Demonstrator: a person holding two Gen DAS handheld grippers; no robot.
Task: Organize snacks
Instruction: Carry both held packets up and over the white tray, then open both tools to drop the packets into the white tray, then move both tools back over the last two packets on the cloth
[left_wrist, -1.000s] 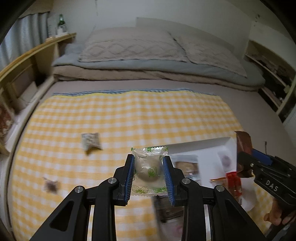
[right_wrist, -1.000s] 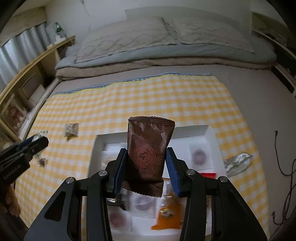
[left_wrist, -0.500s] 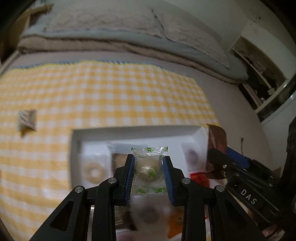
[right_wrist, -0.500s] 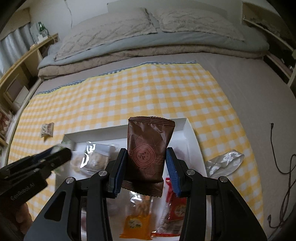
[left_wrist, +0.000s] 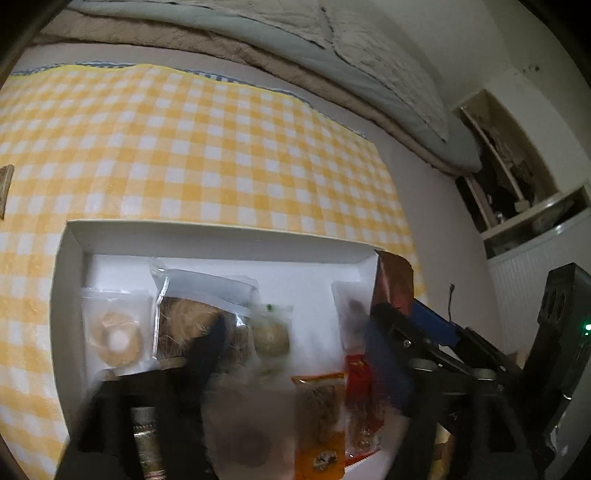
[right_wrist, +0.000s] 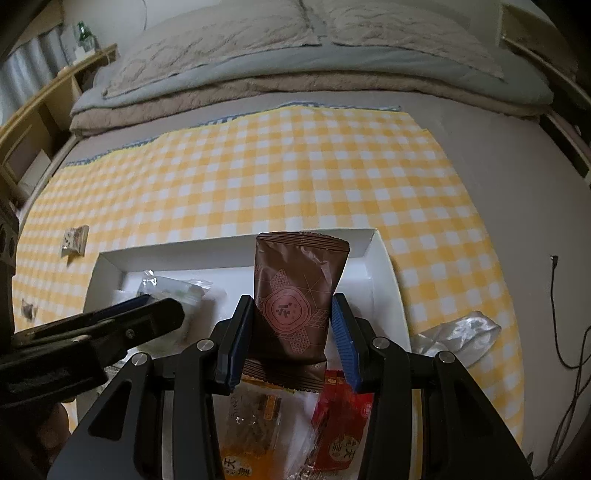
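Brown packet (right_wrist: 301, 295) upright, clamped in right gripper (right_wrist: 291, 339), white box (right_wrist: 236, 245) directly beneath; left gripper (left_wrist: 291, 369) just opened, blurred, green-print pastry (left_wrist: 271, 338) apparently loose between its jaws.

Upright in the right gripper (right_wrist: 291, 334), pinched at both sides: brown foil snack packet (right_wrist: 297, 291) over white box (right_wrist: 236, 245). Inside the box on yellow-checked cloth (right_wrist: 295, 177): clear-wrapped green-print bun (left_wrist: 271, 334), ring biscuit (left_wrist: 116, 338), orange packet (left_wrist: 319, 424), red packet (right_wrist: 341, 424).
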